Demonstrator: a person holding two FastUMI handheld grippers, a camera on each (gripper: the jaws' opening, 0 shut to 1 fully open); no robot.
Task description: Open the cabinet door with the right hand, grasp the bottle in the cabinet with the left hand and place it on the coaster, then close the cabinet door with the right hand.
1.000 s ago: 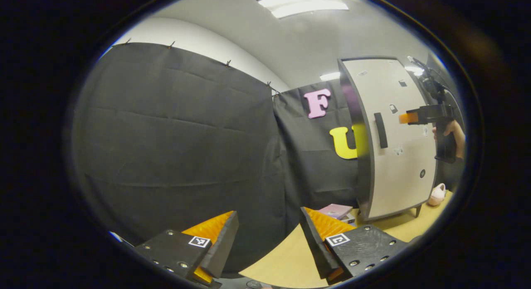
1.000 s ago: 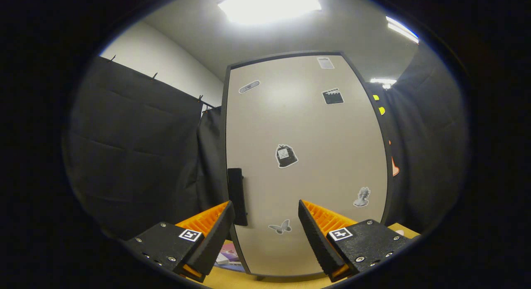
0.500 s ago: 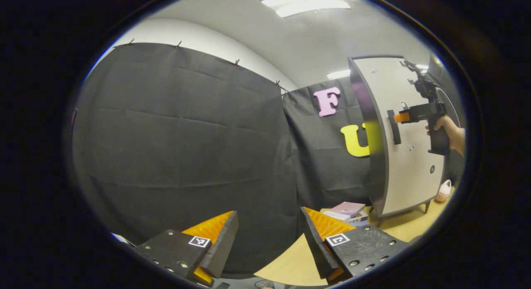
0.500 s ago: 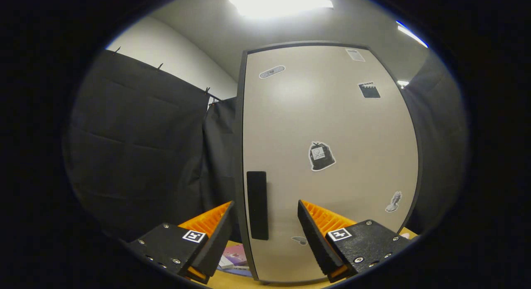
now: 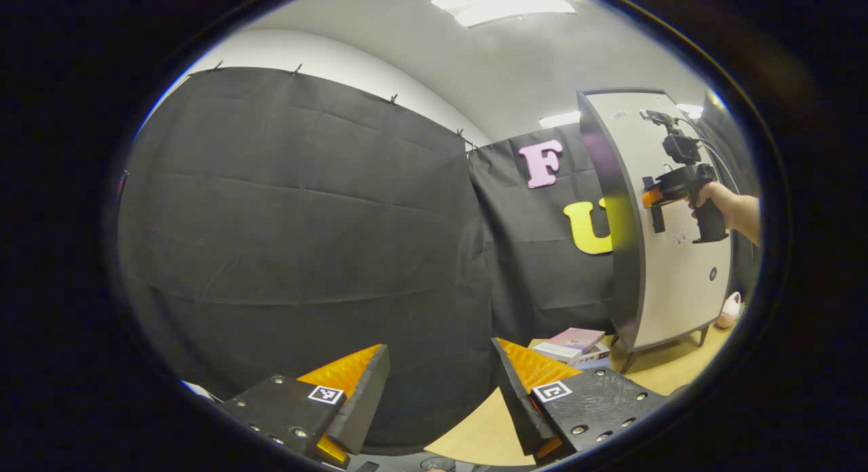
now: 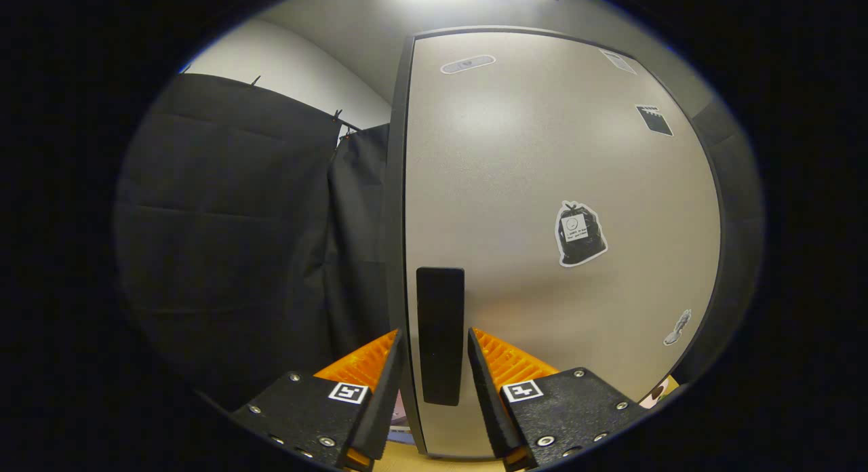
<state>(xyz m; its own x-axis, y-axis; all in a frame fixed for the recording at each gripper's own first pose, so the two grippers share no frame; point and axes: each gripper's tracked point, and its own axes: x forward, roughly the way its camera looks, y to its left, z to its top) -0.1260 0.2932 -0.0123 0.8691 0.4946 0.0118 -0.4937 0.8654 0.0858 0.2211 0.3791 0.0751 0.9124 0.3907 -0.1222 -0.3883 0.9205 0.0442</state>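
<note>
While the one cabinet door point(image 6: 542, 207) stands shut, the right gripper point(image 6: 434, 363) straddles its single handle point(image 6: 440, 333), fingers not visibly touching; the left gripper point(image 5: 441, 390) hangs open near the table point(image 5: 475, 431).

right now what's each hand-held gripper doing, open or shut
Left hand-held gripper: open, holding nothing.
Right hand-held gripper: fingers either side of the cabinet door handle; contact cannot be told.
</note>
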